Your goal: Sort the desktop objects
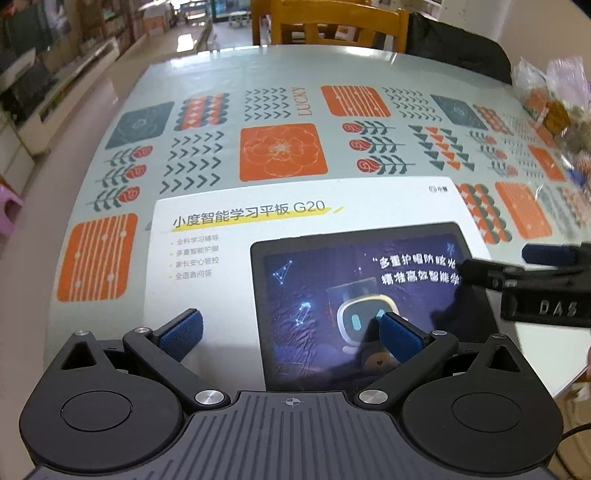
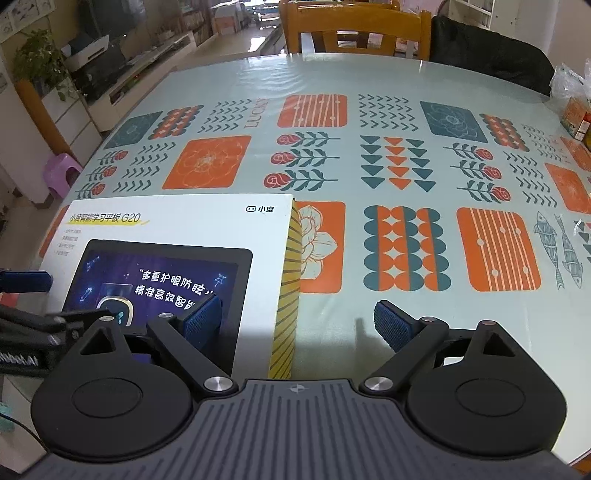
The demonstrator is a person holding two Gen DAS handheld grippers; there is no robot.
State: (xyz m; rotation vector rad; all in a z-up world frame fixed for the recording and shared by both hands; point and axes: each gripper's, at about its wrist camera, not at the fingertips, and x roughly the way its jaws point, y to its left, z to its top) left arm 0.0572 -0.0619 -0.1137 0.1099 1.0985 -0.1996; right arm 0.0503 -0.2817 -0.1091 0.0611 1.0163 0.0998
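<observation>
Patterned tablecloth (image 2: 388, 122) covers the table; the white tablet box (image 1: 207, 266) lies flat at lower centre. Left gripper (image 1: 291, 332) and right gripper (image 2: 295, 321) are held with fingers apart, empty. The right-hand box edge should be straddled squarely before closing.

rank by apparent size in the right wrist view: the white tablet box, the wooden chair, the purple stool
1. white tablet box, largest, though it lies nearest the camera
2. wooden chair, only partly in view
3. purple stool, smallest
</observation>
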